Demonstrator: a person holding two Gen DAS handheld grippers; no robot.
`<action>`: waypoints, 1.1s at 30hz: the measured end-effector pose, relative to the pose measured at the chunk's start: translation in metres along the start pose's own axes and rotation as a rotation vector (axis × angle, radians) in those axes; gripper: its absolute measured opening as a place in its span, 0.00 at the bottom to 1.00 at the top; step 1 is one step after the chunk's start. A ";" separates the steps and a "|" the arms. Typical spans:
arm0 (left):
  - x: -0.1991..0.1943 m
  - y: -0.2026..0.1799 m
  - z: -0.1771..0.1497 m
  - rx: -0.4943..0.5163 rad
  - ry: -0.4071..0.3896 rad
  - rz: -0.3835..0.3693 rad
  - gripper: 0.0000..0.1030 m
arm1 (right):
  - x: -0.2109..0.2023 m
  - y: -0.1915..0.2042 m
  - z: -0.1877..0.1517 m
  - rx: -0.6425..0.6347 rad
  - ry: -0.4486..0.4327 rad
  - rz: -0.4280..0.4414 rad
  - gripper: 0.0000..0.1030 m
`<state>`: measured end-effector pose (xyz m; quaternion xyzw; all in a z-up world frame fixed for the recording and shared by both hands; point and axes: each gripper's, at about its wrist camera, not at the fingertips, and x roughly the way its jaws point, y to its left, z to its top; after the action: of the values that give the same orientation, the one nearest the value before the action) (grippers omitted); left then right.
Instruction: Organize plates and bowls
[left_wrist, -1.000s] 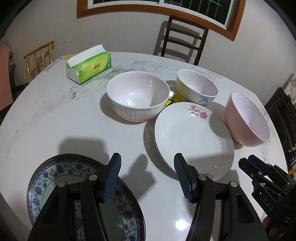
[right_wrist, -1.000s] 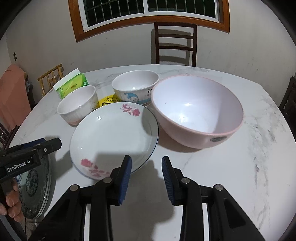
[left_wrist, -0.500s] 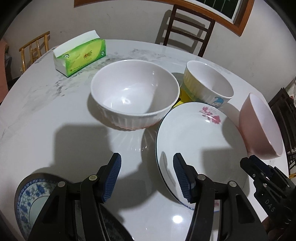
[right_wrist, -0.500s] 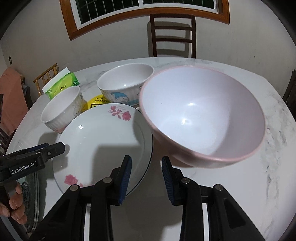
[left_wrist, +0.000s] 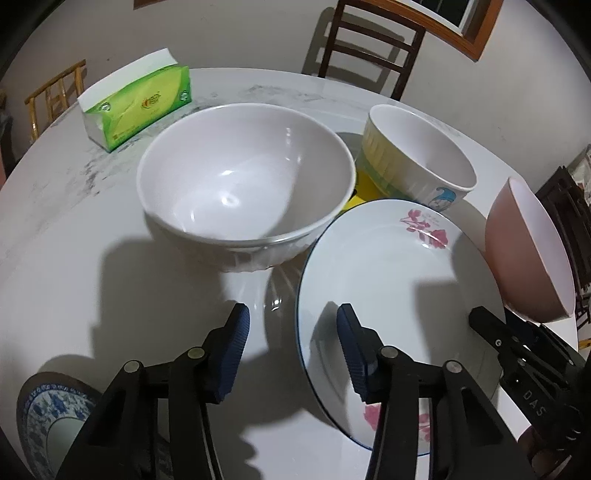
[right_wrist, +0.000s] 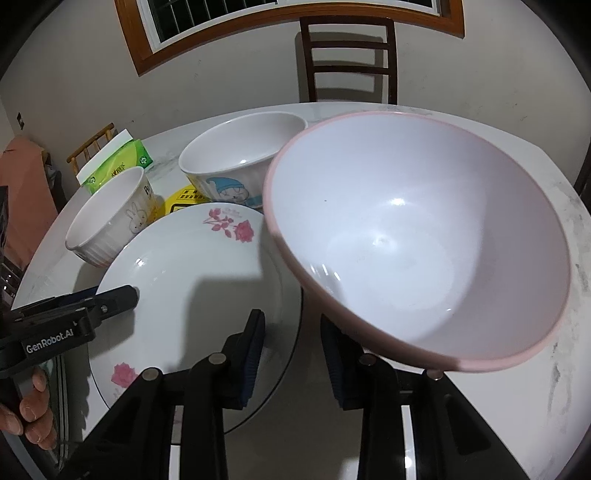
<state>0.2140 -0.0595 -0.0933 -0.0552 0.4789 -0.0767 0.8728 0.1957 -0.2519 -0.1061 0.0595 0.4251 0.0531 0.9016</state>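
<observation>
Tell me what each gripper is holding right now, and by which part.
Neither holds anything. The left gripper is open above the flowered plate's near rim; the right gripper is open beside the pink bowl's near rim.

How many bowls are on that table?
3: a white ribbed bowl near the tissue pack, a cartoon-printed bowl behind the flowered plate, and a pink bowl at the right gripper.

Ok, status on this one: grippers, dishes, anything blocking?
Left gripper open, empty, straddling the rose plate rim. Right gripper open, pink bowl just ahead. White ribbed bowl crowds the plate.
</observation>
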 end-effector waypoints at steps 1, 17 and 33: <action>0.001 -0.001 0.001 0.001 0.000 0.001 0.41 | 0.001 0.002 0.000 -0.003 0.002 0.008 0.25; -0.004 -0.010 -0.009 0.052 0.067 -0.071 0.22 | -0.011 0.002 -0.019 0.012 0.033 0.045 0.20; -0.033 -0.017 -0.059 0.079 0.151 -0.118 0.17 | -0.043 -0.002 -0.060 0.004 0.107 0.054 0.20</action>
<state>0.1458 -0.0716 -0.0947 -0.0427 0.5356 -0.1507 0.8298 0.1225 -0.2567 -0.1114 0.0696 0.4713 0.0796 0.8756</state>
